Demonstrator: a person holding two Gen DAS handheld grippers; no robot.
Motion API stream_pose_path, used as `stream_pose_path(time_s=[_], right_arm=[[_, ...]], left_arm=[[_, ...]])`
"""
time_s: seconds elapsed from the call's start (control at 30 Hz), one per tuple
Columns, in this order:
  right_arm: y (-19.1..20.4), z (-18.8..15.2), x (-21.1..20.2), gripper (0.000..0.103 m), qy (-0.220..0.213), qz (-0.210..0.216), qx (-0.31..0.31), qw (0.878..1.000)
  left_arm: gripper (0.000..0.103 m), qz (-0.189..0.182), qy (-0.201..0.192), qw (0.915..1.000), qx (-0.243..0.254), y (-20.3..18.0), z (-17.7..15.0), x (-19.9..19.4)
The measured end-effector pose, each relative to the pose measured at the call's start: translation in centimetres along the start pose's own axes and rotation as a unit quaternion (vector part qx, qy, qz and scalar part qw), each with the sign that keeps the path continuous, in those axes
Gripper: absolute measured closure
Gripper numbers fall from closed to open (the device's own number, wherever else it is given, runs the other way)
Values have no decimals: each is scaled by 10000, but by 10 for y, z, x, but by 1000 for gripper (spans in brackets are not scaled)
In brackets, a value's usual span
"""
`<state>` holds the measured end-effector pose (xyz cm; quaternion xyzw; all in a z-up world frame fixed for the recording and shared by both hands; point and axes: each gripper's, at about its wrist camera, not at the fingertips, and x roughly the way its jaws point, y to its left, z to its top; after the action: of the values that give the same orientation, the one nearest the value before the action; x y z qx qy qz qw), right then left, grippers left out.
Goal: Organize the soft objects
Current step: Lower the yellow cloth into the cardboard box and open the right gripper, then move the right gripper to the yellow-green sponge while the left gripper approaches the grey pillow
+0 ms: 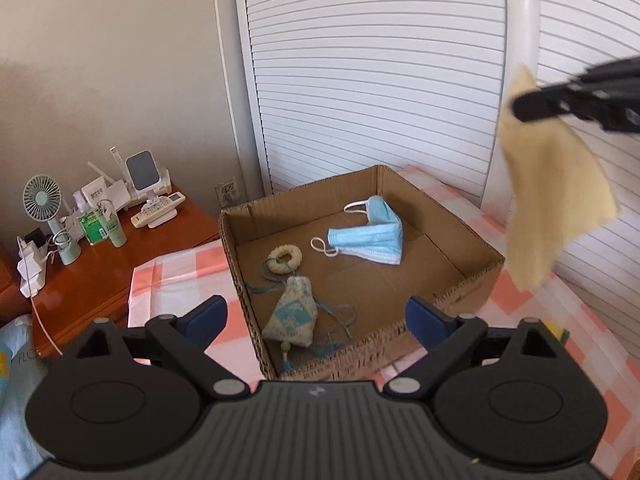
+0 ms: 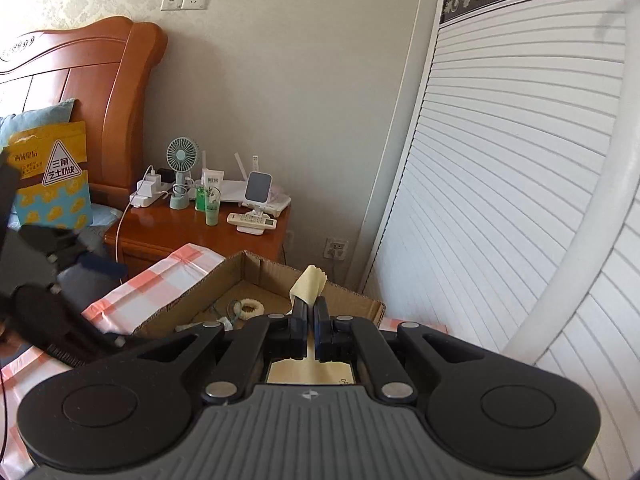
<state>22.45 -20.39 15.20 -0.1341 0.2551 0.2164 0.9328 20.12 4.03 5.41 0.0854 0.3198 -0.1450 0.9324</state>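
A shallow cardboard box (image 1: pixel 476 276) sits on the pink checked bed cover. In it lie a blue face mask (image 1: pixel 372 236), a patterned sachet pouch (image 1: pixel 294 314) with blue cords, and a cream ring (image 1: pixel 285 260). My left gripper (image 1: pixel 316 320) is open and empty, just above the box's near edge. My right gripper (image 2: pixel 311 312) is shut on a pale yellow cloth (image 2: pixel 307 285). The cloth (image 1: pixel 554 196) hangs in the air to the right of the box, above its right side. The box (image 2: pixel 224 284) lies below and ahead in the right wrist view.
A wooden nightstand (image 1: pixel 100 276) at the left carries a small fan (image 1: pixel 42 196), bottles, a remote and chargers. White louvred doors (image 1: pixel 372 72) stand behind the box. A wooden headboard (image 2: pixel 92 80) and a yellow snack bag (image 2: pixel 52 176) are at the far left.
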Motion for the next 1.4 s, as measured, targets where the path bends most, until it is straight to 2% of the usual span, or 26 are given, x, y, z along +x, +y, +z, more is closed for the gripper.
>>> stream_pose_path(time_s=[0.17, 0.2, 0.23, 0.27, 0.3, 0.33, 0.47, 0.53, 0.77, 1.07, 1.4], right_arm=[[4, 19, 42, 95, 112, 121, 207, 9996], [5, 20, 50, 86, 136, 96, 261, 9995], [6, 20, 56, 64, 180, 48, 299, 9994], [7, 18, 62, 50, 263, 16, 365, 9990], [7, 13, 66, 32, 286, 1, 435, 9986], [8, 9, 68, 29, 287, 6, 486, 9984], [11, -10, 68, 27, 504, 72, 573, 9971], [13, -20, 64, 14, 575, 19, 567, 9967], [22, -64, 48, 0, 887, -212, 684, 9935], [39, -132, 36, 0, 1394, -567, 893, 9846], [44, -162, 7, 0, 1294, -705, 1106, 9829]], left_arm=[[4, 79, -86, 9999, -21, -15, -41, -35], [4, 132, -114, 9998, 1, -18, -48, -40], [4, 212, -165, 9996, 8, -21, -55, -46], [4, 279, -206, 9994, 3, -24, -62, -51], [4, 319, -219, 9993, -6, -26, -66, -55], [4, 340, -233, 9991, -31, -27, -70, -58], [2, 307, -332, 9989, -112, -30, -81, -69], [1, 323, -411, 9985, -147, -32, -84, -74], [1, 401, -557, 9971, -314, -36, -94, -81], [1, 285, -357, 9980, -442, -40, -113, -78], [1, 202, -292, 9984, -436, -44, -120, -80]])
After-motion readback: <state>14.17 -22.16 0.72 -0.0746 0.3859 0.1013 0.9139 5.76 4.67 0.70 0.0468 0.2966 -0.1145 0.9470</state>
